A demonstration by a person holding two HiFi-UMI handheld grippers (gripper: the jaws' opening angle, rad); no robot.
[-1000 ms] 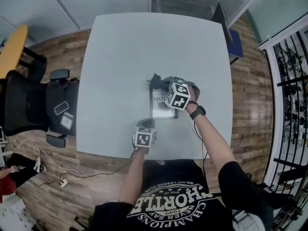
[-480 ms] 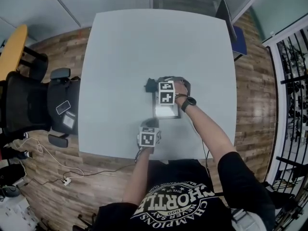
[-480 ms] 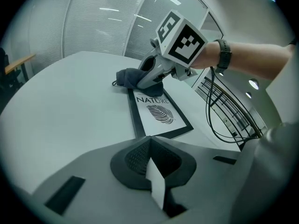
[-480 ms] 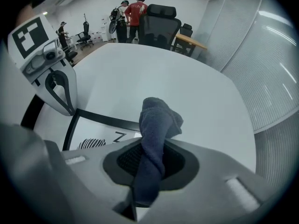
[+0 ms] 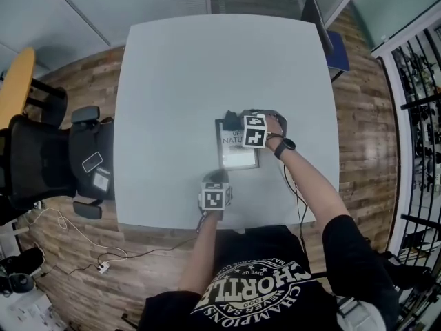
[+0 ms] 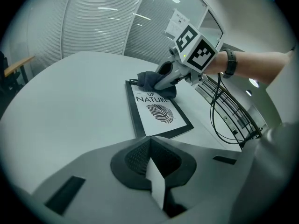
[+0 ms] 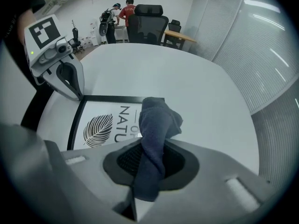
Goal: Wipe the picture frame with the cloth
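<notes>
"Moving since half a second ago?"

"Yes. My right gripper (image 5: 240, 123), pinching the dark blue-grey cloth (image 7: 156, 125), has slid rightward along the top of the black picture frame with a leaf print (image 5: 238, 156). The cloth now sits over the frame's upper right part. My left gripper (image 6: 152, 167) has stayed just below the frame, jaws pressed together on nothing."

"And the surroundings?"

"The frame lies flat on the pale grey square table (image 5: 172, 81), lower right of its middle, near the bottom edge. Bare tabletop spreads wide toward the upper left. Around it is brown wooden plank floor (image 5: 358, 116), with a black office chair (image 5: 41, 157) near the table's left edge."
</notes>
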